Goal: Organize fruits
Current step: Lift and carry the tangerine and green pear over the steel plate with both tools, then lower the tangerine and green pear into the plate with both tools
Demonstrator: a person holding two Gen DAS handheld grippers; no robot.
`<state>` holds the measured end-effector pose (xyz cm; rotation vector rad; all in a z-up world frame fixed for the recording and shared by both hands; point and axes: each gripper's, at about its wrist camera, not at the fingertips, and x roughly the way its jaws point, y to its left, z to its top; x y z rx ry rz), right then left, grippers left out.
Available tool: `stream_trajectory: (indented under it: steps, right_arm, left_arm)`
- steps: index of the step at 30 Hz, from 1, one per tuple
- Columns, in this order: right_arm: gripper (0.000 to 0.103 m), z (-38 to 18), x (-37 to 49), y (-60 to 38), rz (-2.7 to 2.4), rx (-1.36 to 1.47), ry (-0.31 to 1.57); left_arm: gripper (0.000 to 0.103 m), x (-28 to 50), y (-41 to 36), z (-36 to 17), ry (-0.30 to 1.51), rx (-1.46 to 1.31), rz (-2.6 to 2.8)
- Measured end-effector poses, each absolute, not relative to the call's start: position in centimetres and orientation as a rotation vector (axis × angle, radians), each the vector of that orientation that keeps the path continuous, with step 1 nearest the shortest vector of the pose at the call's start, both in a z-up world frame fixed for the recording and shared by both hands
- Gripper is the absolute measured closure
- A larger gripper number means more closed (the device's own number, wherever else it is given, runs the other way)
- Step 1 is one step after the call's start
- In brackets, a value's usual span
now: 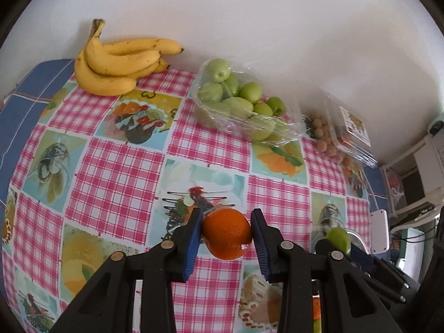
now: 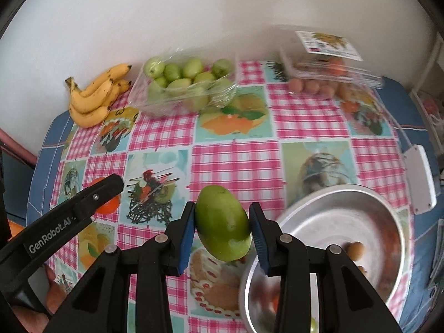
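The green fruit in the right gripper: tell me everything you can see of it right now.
The green fruit is an oval, mango-like fruit with smooth, glossy skin, bright green with a paler sheen near its lower end. It looks whole and unblemished. It sits tilted, narrower end up, clamped between the blue pads of the right gripper, which press on its two sides. It hangs above the checked tablecloth, beside the rim of the metal bowl, touching neither as far as I can tell.

Both grippers were matte black plastic, with angular arms pierced by triangular cut-outs and pinned with round silver rivets. Each finger carried a ribbed blue pad (image 1: 192, 242). The left gripper (image 2: 109, 194) bore white "GenRobot.AI" lettering along its side
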<state>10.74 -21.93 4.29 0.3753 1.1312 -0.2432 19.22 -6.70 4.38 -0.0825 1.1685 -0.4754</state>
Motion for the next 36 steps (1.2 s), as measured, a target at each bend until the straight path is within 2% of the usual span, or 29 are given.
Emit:
stream_trajectory:
  steps: [13,28,36]
  right_arm:
    - [0.063,6.8,7.2,-27.1,-0.305,0.435,1.073]
    - [0.063,7.7,2.4,-33.2,-0.393,0.502,1.021]
    - [0.063,6.4,1.1,-35.4,-0.426,0.517,1.052]
  left_arm:
    - [0.065,15.5,-11.5,6.4,1.129,0.02,-0.564]
    - [0.065,10.9,-17.7,4.8,1.144,0.141,-0.671]
    - [0.065,9.3,-20.1,3.4,1.163,0.19,-0.708]
